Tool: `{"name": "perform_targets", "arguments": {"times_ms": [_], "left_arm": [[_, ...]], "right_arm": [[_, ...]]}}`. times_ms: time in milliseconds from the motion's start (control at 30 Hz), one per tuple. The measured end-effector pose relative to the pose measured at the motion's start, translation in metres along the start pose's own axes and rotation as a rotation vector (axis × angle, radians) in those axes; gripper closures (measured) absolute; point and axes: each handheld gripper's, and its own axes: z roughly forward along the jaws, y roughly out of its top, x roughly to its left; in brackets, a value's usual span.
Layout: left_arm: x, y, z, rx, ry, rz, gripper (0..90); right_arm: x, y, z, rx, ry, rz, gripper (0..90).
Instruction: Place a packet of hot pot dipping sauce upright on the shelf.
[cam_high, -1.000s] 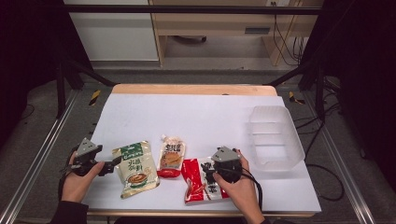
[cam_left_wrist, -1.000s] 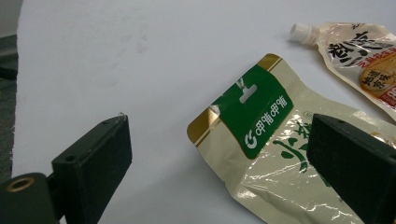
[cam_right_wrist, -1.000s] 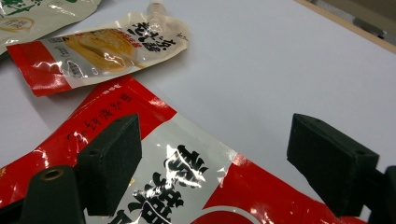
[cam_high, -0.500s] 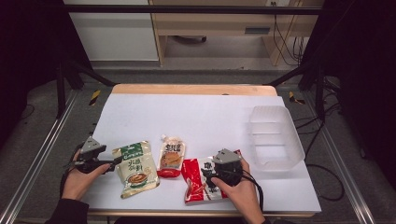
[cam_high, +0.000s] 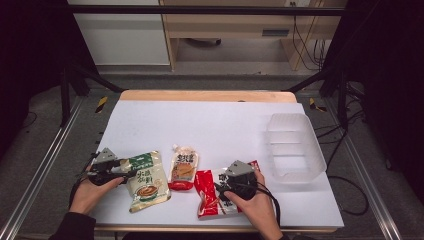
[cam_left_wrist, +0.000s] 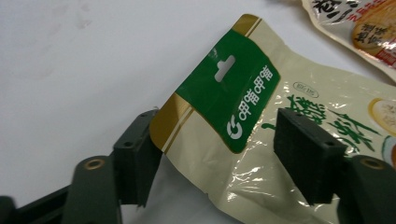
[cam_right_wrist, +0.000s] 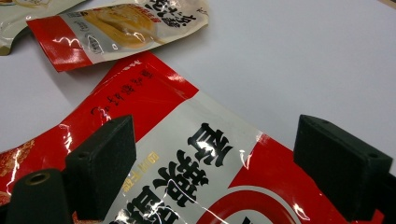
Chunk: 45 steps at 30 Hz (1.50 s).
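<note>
Surface: white tabletop (cam_high: 220, 125) with a wooden far edge, dark floor and metal rails around it; we sit at its near side.

Thing in hand: cream plastic snack pouch with a green header strip (cam_high: 146, 180), lying flat near the table's near-left corner.

Long axis: in the high view we read the pouch as running roughly from 12 to 6 o'clock, green header at the far end.

Left gripper (cam_high: 131, 174): our jaws have just been closing; in the left gripper view (cam_left_wrist: 219, 158) they straddle the header corner. One pad is against the gold-edged corner, the other stands just off the film, so we judge the pouch not yet pinched.

Direction: the pouch lies at about 3 o'clock from our left hand (cam_high: 92, 192), which is much the nearer one.

Right gripper (cam_right_wrist: 224, 172): jaws wide apart over a red and white glossy pouch (cam_right_wrist: 196, 163), gripping nothing.

Neighbours: orange and red small pouch (cam_high: 183, 168) between the two; clear plastic tub (cam_high: 295, 145) well apart at 2 o'clock.
</note>
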Motion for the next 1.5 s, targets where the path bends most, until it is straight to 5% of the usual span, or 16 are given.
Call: {"name": "perform_targets", "arguments": {"times_ms": [100,300,633,767,867,1067,1400,1500], "left_arm": [[0.001,-0.001,-0.005,-0.013,-0.034,-0.013,45.8],[-0.002,-0.003,-0.013,-0.009,-0.103,0.021,54.5],[0.003,-0.003,-0.005,0.067,-0.044,0.007,85.5],[0.0,0.002,-0.011,0.072,-0.046,0.016,89.6],[-0.005,0.01,-0.025,0.061,-0.027,0.03,90.0],[-0.021,0.029,-0.066,-0.038,-0.049,0.06,90.0],[-0.058,0.061,-0.121,-0.101,-0.115,0.195,90.0],[-0.065,0.07,-0.131,-0.105,-0.09,0.224,90.0]], "right_arm": [[-0.001,0.0,0.0,0.004,0.001,0.0,14.2],[-0.001,0.0,0.0,0.009,0.003,-0.002,14.3],[0.001,0.001,0.001,0.016,0.005,-0.015,14.5],[0.001,0.001,0.001,0.014,0.005,-0.019,14.5],[0.001,0.001,0.0,0.01,0.003,-0.019,14.4],[0.003,0.003,-0.003,0.0,0.014,-0.023,13.5],[0.008,0.027,-0.018,-0.011,0.114,-0.072,18.4],[0.01,0.04,-0.02,0.006,0.146,-0.105,21.6]]}}
